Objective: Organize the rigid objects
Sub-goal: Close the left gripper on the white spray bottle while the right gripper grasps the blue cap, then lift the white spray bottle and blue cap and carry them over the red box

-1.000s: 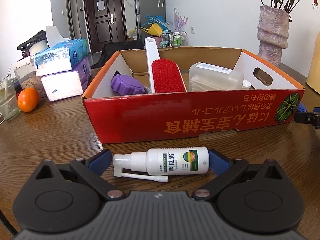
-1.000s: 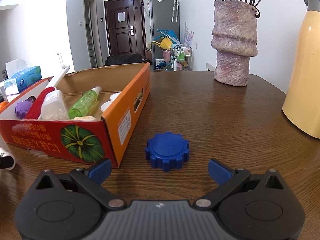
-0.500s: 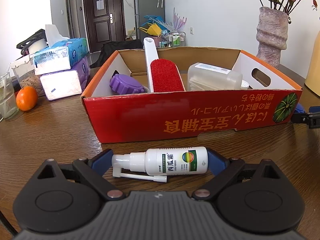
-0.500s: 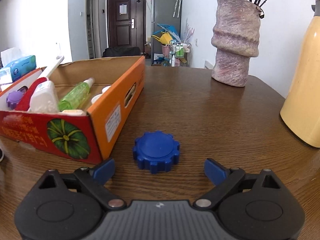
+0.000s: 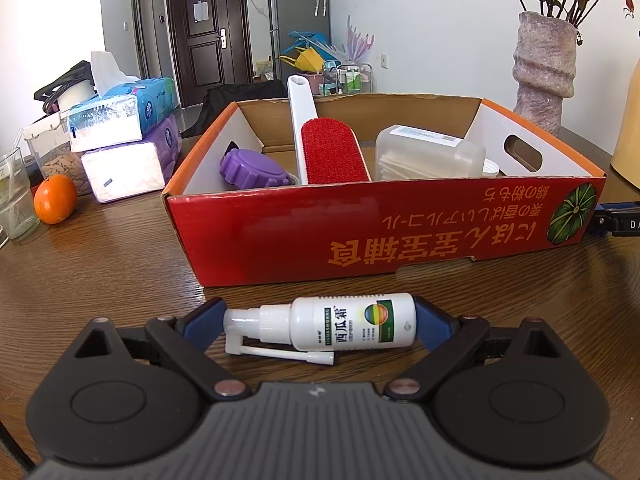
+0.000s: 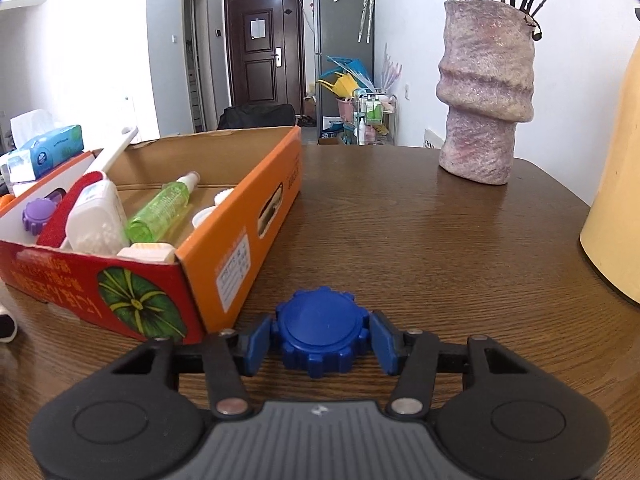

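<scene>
A white spray bottle [image 5: 340, 324] lies on its side on the wooden table, in front of the red cardboard box [image 5: 400, 232]. My left gripper [image 5: 318, 322] has closed on the bottle, one pad at each end. A blue toothed lid [image 6: 320, 330] sits on the table right of the box's orange end [image 6: 240, 240]. My right gripper [image 6: 320, 344] is shut on the lid, pads touching both sides. The box holds a purple lid [image 5: 252, 168], a red lint brush [image 5: 332, 152], a clear container [image 5: 428, 154] and a green bottle [image 6: 160, 210].
Tissue packs [image 5: 120, 136], an orange [image 5: 55, 199] and a glass [image 5: 14, 196] stand left of the box. A stone vase [image 6: 484, 92] stands at the back right and a yellow vessel [image 6: 616, 208] at the far right edge.
My right gripper moved forward around the blue lid and shut on it. My left gripper narrowed from beside the spray bottle's ends onto them.
</scene>
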A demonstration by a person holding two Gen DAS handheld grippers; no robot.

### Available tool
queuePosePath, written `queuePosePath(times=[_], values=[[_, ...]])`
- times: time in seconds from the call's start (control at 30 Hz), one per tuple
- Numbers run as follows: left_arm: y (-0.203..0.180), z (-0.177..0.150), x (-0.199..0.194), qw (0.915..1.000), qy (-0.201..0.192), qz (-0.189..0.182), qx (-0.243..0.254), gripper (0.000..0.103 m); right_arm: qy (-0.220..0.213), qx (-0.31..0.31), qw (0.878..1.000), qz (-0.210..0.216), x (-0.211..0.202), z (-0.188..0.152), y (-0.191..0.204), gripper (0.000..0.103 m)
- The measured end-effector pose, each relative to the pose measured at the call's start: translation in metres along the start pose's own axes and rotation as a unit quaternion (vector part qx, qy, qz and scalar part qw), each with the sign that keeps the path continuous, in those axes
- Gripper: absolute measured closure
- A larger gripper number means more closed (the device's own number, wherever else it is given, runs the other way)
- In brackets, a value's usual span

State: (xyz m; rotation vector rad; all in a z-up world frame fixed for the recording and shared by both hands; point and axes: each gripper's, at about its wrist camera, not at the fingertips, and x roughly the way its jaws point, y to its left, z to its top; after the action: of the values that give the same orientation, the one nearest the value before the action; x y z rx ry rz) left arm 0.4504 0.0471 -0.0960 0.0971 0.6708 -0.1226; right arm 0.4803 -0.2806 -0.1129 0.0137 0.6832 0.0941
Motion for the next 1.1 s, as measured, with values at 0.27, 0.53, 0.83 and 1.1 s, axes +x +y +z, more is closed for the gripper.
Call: queuePosePath(times=[0.27,0.53,0.83,1.1], values=[[0.0,0.0,0.0,1.0,-0.001,0.006,0.0,0.005,-0.021,0.006,1.0,-0.015,-0.01,-0.003,0.001,0.051],[-0.006,-0.003,-0.01,0.9998,-0.015,0.011,0.007,0.005,-0.038,0.005,0.999,-0.031,-0.027,-0.012,0.007,0.051],[-0.009,-0.01,-0.024,0.9997,-0.021,0.013,0.001,0.005,-0.052,0.007,0.998,-0.037,-0.046,-0.022,0.016,0.051],[-0.013,-0.019,-0.042,0.9991,-0.032,0.027,-0.009,0.005,-0.063,0.004,0.997,-0.032,-0.064,-0.032,0.026,0.051]])
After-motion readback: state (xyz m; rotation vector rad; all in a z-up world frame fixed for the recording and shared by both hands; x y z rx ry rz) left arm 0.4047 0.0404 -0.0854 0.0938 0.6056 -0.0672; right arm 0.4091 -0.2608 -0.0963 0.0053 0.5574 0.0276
